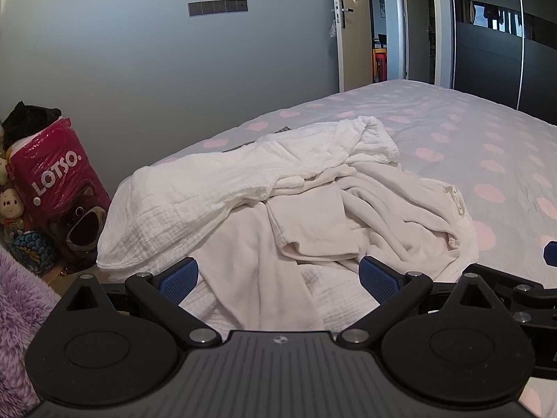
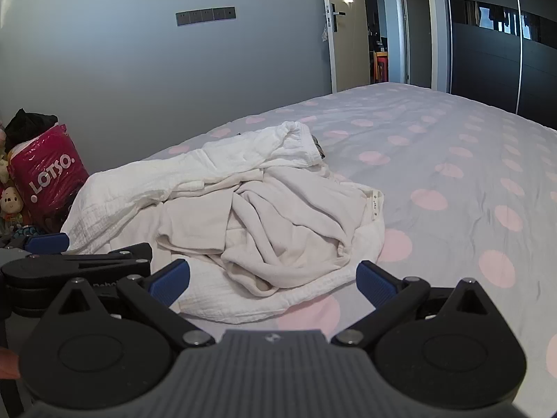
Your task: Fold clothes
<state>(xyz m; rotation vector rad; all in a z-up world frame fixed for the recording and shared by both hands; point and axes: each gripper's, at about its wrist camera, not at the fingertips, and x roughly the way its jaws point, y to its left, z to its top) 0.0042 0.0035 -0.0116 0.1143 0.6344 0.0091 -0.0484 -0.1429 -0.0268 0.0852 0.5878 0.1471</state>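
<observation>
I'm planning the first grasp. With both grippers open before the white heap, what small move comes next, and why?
Probably ease the right gripper down onto the near edge of the white clothes. Both grippers are open and hold nothing, and the heap lies crumpled on the bed, so one garment must be pulled free first.

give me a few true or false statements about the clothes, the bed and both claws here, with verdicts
1. Both claws are open and hold nothing. True: the left claw and the right claw both have their blue pads spread apart over the pile.
2. The white clothes are already folded into a neat stack. False: they lie in a crumpled heap.
3. The bed sheet is grey with pink dots. True.
4. The pink LOTSO bag sits on the bed beside the clothes. False: it stands off the bed, by the wall.
5. The door in the background is shut. False: it stands open onto another room.
</observation>
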